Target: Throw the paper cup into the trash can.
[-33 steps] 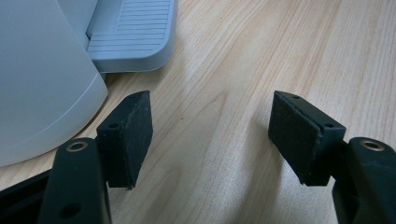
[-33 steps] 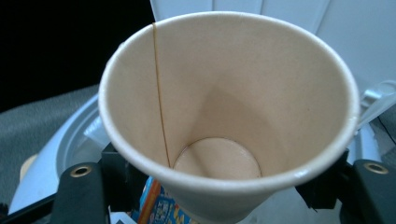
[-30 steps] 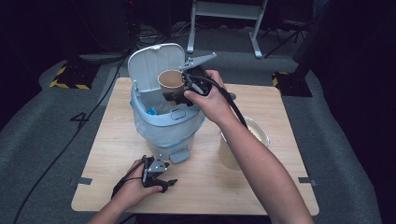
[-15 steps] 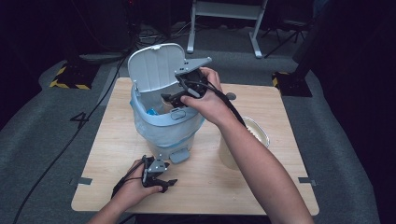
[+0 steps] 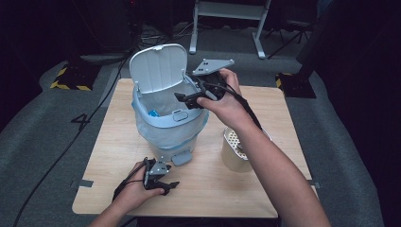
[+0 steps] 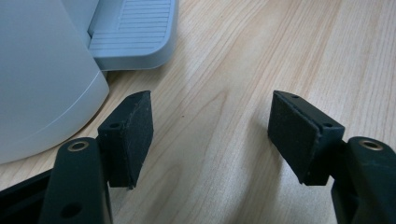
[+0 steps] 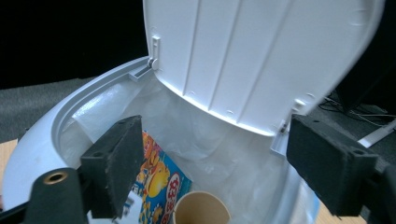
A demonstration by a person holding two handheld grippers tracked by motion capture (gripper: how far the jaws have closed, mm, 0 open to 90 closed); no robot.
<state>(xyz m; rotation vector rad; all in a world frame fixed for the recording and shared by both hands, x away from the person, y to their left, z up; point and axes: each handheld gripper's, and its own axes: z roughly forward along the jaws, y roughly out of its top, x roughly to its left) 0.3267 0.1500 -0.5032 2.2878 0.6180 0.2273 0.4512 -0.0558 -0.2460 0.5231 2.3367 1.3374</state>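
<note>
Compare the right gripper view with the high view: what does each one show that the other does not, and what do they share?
The right gripper view looks into the bin: a paper cup stands beside a colourful printed packet in the clear liner.

The high view adds the wooden table, the bin's foot pedal, a beige container on the table and the left tool, open.

Both show the grey pedal bin with its lid raised.

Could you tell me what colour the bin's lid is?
White lid, clearest in the right gripper view.
</note>
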